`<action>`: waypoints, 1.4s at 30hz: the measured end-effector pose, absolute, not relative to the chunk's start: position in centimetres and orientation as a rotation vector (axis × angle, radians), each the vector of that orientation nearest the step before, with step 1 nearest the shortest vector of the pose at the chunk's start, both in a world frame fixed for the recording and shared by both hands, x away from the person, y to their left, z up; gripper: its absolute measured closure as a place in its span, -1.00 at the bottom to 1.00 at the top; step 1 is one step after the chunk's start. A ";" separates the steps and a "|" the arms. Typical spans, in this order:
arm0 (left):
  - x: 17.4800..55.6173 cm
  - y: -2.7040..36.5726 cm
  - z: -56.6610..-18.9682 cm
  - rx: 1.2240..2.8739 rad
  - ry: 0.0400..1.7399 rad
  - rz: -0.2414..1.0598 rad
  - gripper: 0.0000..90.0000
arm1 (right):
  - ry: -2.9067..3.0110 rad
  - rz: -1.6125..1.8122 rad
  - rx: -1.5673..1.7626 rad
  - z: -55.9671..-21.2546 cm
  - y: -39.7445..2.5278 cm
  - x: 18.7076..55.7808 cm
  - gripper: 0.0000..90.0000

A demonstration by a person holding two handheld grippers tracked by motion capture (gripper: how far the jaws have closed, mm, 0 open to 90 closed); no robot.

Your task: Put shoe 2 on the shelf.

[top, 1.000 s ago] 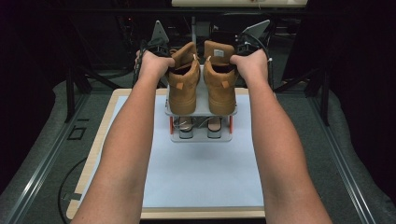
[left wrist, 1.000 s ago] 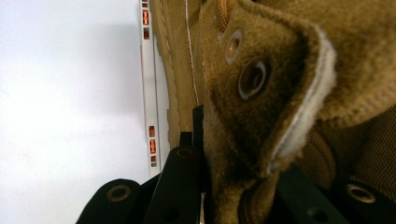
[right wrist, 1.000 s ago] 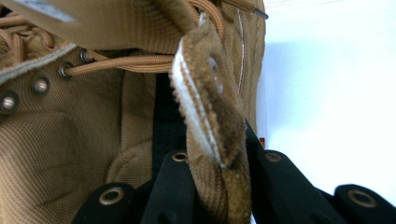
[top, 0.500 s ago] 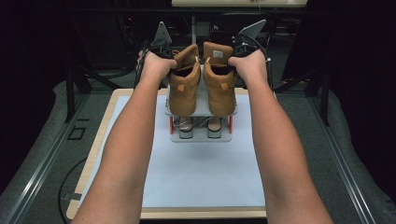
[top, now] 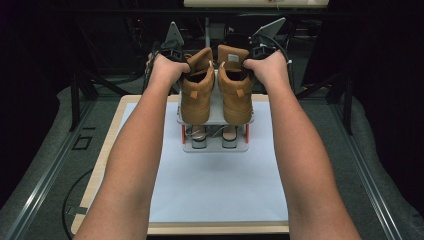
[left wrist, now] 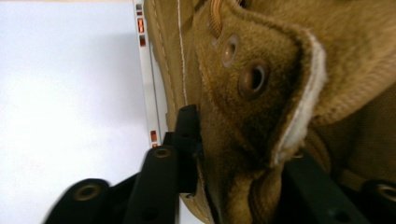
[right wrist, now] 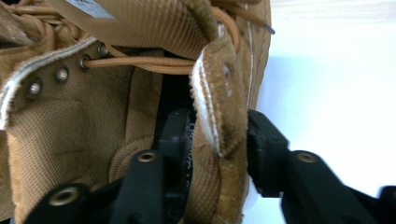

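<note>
two tan boots sit side by side on the top shelf of a small grey rack (top: 215,146), just above the middle of the high view, toes pointing toward the bottom of the frame. the rack stands on a white sheet (top: 220,185) that covers a pale wooden board (top: 107,150). under the top shelf a second pair of shoes (top: 214,135) shows, partly hidden.

the left boot (top: 196,95) is grasped at its collar by the left gripper (top: 172,52), upper left of centre in the high view — in the left gripper view the jaws are clenched on the suede edge near the eyelets (left wrist: 252,79), one jaw on the outer side, the other pressed against the inner side at lower right.

the right boot (top: 234,92) is grasped by the right gripper (top: 262,50), upper right of centre. in the right gripper view its jaws pinch the collar wall — one inside the opening against the mesh lining, one outside on the suede. a tan lace (right wrist: 140,63) runs across the upper part of that frame.

both forearms rise from the bottom edge of the high view.
</note>
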State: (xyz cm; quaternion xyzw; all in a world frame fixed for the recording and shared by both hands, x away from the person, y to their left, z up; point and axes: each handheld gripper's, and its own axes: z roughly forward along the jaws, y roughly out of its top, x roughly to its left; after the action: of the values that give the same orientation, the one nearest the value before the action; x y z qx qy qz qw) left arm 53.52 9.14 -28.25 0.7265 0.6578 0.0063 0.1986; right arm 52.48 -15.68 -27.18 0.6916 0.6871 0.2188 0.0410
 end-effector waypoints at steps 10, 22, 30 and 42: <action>52.7 9.3 -27.1 2.021 1.765 0.106 0.11 | 2.093 0.683 2.062 -25.9 -16.3 51.7 0.17; 50.1 10.6 -23.9 2.022 1.712 0.135 0.07 | 2.113 0.740 1.977 -22.4 -17.6 48.9 0.11; 48.2 12.3 -22.3 2.031 1.698 0.171 0.06 | 2.101 0.737 1.965 -21.0 -19.4 46.9 0.10; 47.0 14.5 -22.4 2.066 1.712 0.181 0.02 | 2.129 0.663 1.913 -21.0 -20.8 44.9 0.03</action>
State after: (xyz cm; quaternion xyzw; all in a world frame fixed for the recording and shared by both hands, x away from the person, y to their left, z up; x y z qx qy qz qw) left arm 46.99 14.48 -22.40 0.7487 0.6204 0.0654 0.2240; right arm 44.93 -20.83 -20.98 0.6478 0.7208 0.2244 0.1015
